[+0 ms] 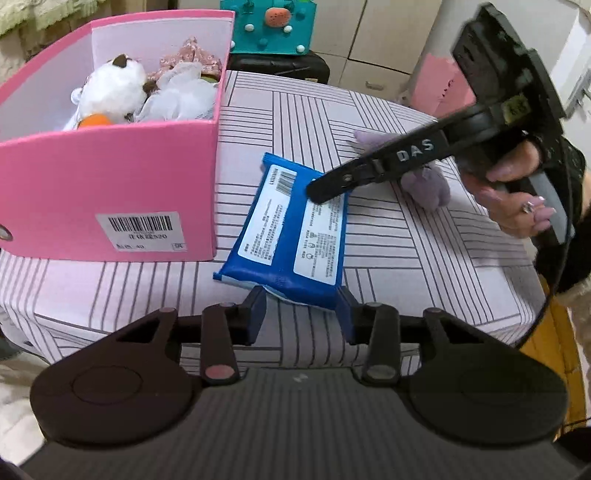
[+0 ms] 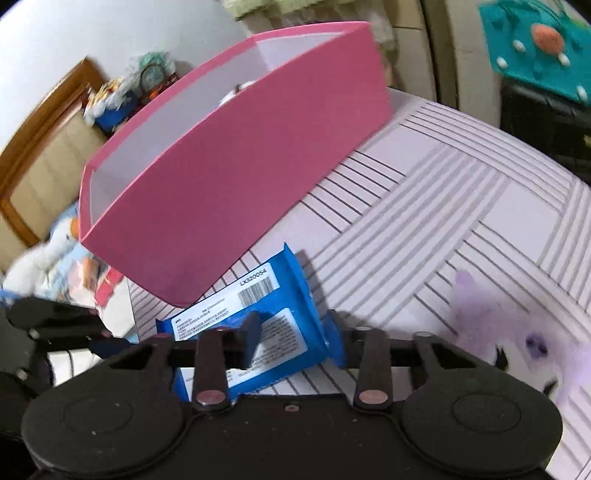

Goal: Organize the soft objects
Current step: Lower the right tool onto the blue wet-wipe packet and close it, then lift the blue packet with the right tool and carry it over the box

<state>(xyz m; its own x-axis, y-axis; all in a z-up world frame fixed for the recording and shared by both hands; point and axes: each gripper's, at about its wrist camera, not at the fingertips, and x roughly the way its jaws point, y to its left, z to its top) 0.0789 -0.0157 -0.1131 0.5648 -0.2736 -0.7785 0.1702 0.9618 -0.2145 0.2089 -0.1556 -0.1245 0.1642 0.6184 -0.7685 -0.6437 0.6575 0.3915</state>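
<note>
A blue wipes pack (image 1: pixel 288 229) lies label up on the striped table cloth (image 1: pixel 406 258), just right of the pink box (image 1: pixel 110 177). My left gripper (image 1: pixel 301 314) is shut on the pack's near end, with a pad on each side. My right gripper (image 1: pixel 325 190) reaches in from the right onto the pack's far corner. In the right wrist view its fingers (image 2: pixel 293 345) clamp the pack (image 2: pixel 280 332) from both sides. The left gripper (image 2: pixel 107 341) shows at the left edge there. A purple plush (image 1: pixel 428 181) lies on the cloth behind the right gripper.
The pink box (image 2: pixel 240 184) holds a white plush (image 1: pixel 110 92) and other soft toys. A person's hand (image 1: pixel 517 199) grips the right tool. A teal bag (image 1: pixel 273 26) stands beyond the table's far edge. The purple plush (image 2: pixel 498 325) lies right of the pack.
</note>
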